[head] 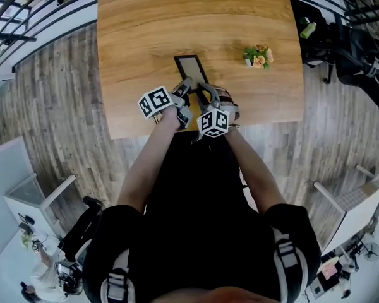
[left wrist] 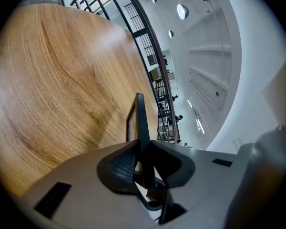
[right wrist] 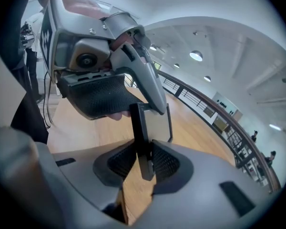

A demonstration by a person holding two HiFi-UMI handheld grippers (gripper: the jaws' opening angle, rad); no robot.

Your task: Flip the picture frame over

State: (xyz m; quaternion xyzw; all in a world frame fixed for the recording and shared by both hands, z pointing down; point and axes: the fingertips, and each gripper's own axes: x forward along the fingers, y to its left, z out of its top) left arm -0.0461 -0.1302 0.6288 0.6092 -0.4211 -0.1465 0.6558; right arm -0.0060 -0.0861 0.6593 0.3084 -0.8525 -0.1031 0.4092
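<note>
Flowers [head: 260, 54], peach with green leaves, sat in a small pale pot [head: 249, 62] toward the right edge of the grained wooden bench [head: 145, 30]. Near the middle of the bench's front edge was the picture frame [head: 191, 67], a slim dark rectangle around a pale panel. The left tongs [left wrist: 143, 163] and the right tongs [right wrist: 144, 159] each pinched its thin rim between ribbed black pads [right wrist: 121, 161], side by side at its near end.

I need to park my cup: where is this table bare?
Bare: the far half of the table beyond the picture frame, and the strip left of it. A narrower gap separates frame and flowers. Crowded: the near edge, where left gripper and right gripper clamp the frame.
</note>
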